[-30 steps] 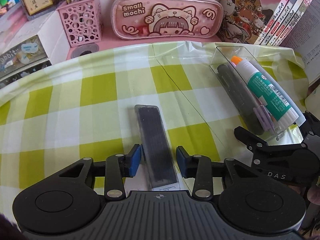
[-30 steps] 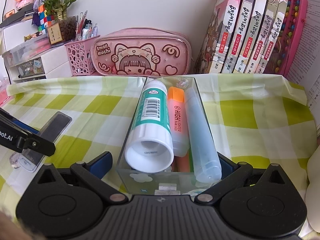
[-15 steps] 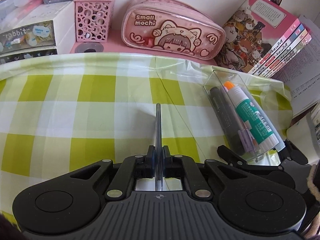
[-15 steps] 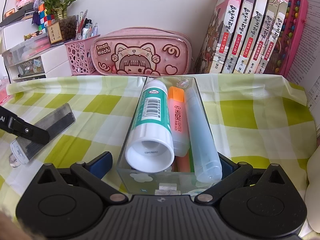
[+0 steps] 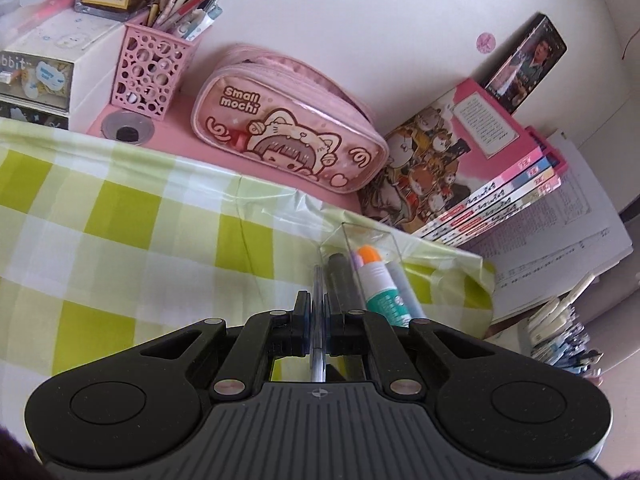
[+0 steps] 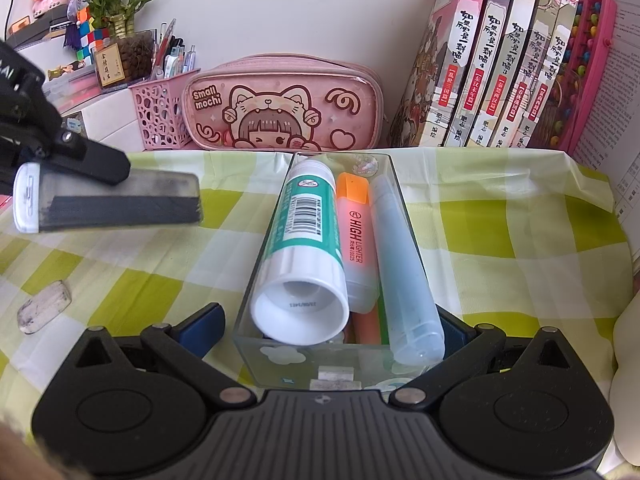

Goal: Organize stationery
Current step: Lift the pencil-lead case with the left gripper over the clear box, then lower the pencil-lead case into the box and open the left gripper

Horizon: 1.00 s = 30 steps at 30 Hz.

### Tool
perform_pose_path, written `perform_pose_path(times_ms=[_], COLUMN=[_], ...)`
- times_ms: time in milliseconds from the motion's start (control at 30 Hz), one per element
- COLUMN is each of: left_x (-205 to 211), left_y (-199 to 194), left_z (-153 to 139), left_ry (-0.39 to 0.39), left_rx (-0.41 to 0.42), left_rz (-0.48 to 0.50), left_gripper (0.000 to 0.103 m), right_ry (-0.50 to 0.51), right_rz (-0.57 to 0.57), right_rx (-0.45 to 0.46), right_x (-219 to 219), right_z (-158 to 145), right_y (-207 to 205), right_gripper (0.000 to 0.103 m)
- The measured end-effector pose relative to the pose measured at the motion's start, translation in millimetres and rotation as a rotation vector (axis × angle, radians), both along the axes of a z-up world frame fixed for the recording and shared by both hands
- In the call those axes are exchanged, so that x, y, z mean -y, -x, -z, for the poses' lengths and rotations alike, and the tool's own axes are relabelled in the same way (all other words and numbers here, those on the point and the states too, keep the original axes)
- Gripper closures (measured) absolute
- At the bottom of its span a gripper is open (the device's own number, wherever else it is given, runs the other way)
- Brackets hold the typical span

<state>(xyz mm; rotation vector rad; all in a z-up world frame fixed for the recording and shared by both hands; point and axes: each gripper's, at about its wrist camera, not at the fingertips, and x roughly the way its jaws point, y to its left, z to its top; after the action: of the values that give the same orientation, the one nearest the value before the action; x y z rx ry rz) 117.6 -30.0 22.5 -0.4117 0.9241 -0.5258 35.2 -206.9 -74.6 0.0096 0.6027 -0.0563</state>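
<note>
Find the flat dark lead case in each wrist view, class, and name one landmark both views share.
Left wrist: the lead case shows edge-on at lower centre, clamped in the left gripper.
Right wrist: it hangs at far left, broad side showing, above the cloth.
Shared landmark: the pink pencil pouch by the wall.

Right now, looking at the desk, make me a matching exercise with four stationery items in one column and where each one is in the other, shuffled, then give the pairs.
Items:
1. pencil lead case
2. orange highlighter
3. clear eraser
4. pens

Places:
A. loose on the checked tablecloth
B. standing in the pink perforated holder
C. clamped in the left gripper, off the table
D. lying in the clear tray, between the glue stick and a pale blue tube

Pairs: 1-C, 2-D, 3-A, 4-B
</note>
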Motion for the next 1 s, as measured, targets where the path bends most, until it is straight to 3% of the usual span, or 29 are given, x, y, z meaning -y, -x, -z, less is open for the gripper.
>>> perform_pose_path(times_ms=[200,367,533,733,1000], left_x=[6.5,27.9,53.1,74.0,89.4], left_y=[-9.2,-16.8,-25.3,-37.2,-44.6], left_z=[-5.7,-8.6,-5.6,-0.5,2.7], left_ry=[0.153,0.192,0.169,0.068,0.007], left_rx=[-0.034,-0.052,-0.076,-0.122,-0.182], left_rz=[-0.058,-0.050,-0.042,-0.058,0.036], left_gripper=[0.101,0.101,0.101,0.101,0.099], right_ry=[0.000,-0.002,-0.005,-0.010,-0.029], right_rz=[0.000,-0.001,-0.001,-0.002,-0.003], right_rx=[0.000,0.001,0.003,0.005,0.012], right_x=[0.0,-0.2,0.2,1.8,6.4], right_z=[-0.2,0.2,0.3,-0.1,-1.7], right_y=[0.2,-0.3,-0.2,0.7,2.4], right_gripper=[0.002,0.002,0.002,0.002,0.002])
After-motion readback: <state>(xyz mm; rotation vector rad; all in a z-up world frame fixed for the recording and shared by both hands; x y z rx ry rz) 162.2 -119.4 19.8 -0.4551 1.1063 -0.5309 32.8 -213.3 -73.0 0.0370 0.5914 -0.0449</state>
